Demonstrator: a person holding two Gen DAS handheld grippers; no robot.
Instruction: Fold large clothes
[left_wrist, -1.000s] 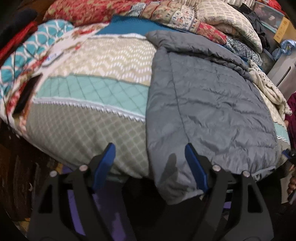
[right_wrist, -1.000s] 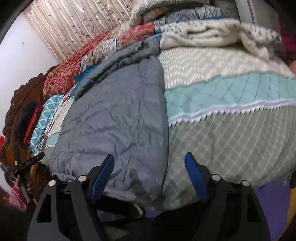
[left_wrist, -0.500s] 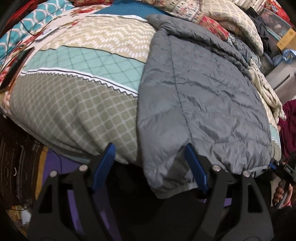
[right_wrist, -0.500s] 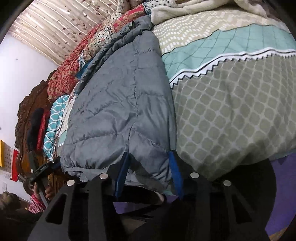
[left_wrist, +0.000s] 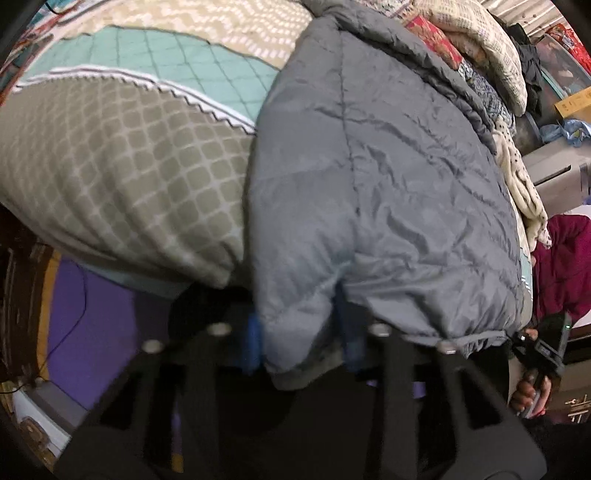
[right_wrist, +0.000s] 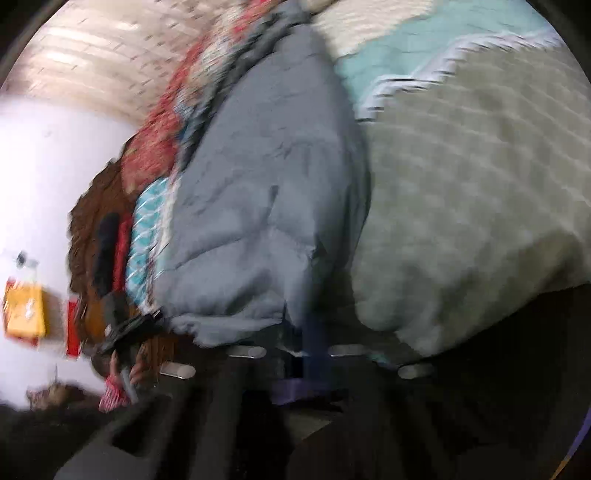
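Note:
A grey quilted puffer jacket (left_wrist: 388, 177) lies lengthwise on the bed, its hem hanging over the near edge. My left gripper (left_wrist: 301, 332) is shut on the jacket's near left hem corner, fabric bunched between the blue pads. In the blurred right wrist view the same jacket (right_wrist: 266, 206) shows, and my right gripper (right_wrist: 306, 332) is shut on its near right hem corner. The right gripper and hand also show at the right edge of the left wrist view (left_wrist: 539, 347).
A patterned bedspread (left_wrist: 122, 162) in green, teal and beige covers the bed. Pillows and folded blankets (left_wrist: 491, 48) pile at the far end. A carved wooden headboard (right_wrist: 96, 221) and white wall are left in the right view. Purple floor mat (left_wrist: 92, 317) lies below the bed edge.
Both grippers moved in to the jacket's hem and closed on it: the right pinched first, then the left. The right view now blurs from motion.

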